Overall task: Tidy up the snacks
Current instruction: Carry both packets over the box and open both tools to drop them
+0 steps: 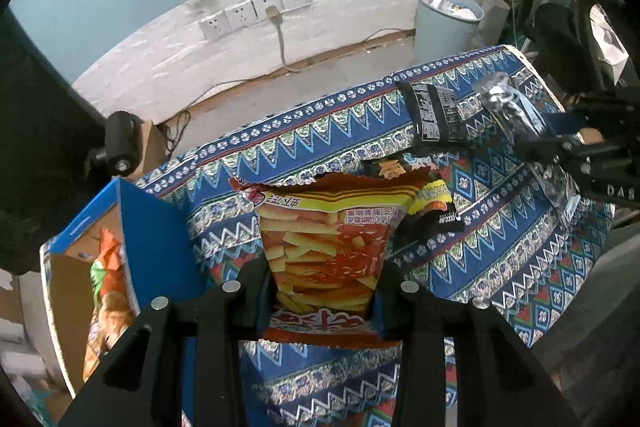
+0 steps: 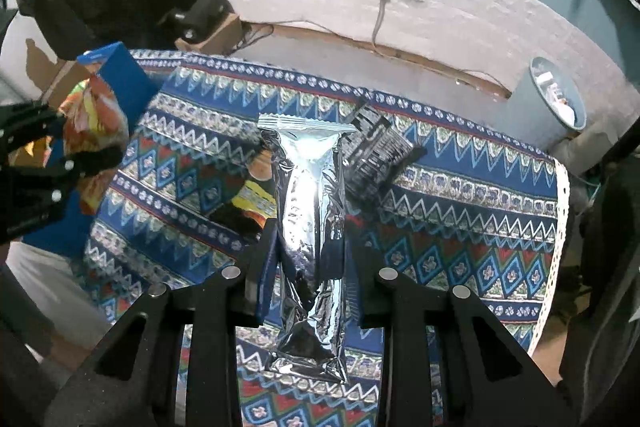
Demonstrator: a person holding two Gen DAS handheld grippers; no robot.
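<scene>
Patterned cloth surface (image 1: 500, 267), blue box (image 1: 156, 239) at its edge. Left tool (image 1: 324, 291) pinches red fries bag (image 1: 324, 251) low, over the cloth; right tool (image 2: 310, 259) clamps silver pouch (image 2: 308, 211) mid-body. Both light, crinkly, slippery, probably crushable; gripping near a seam looks safer.

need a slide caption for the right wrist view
Right gripper shut on a silver foil packet above the patterned tablecloth, black packet lying behind it.

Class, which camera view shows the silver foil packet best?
The right wrist view: the silver foil packet fills the centre, clamped between the right gripper's fingers. The left wrist view shows it small at the right edge.
</scene>
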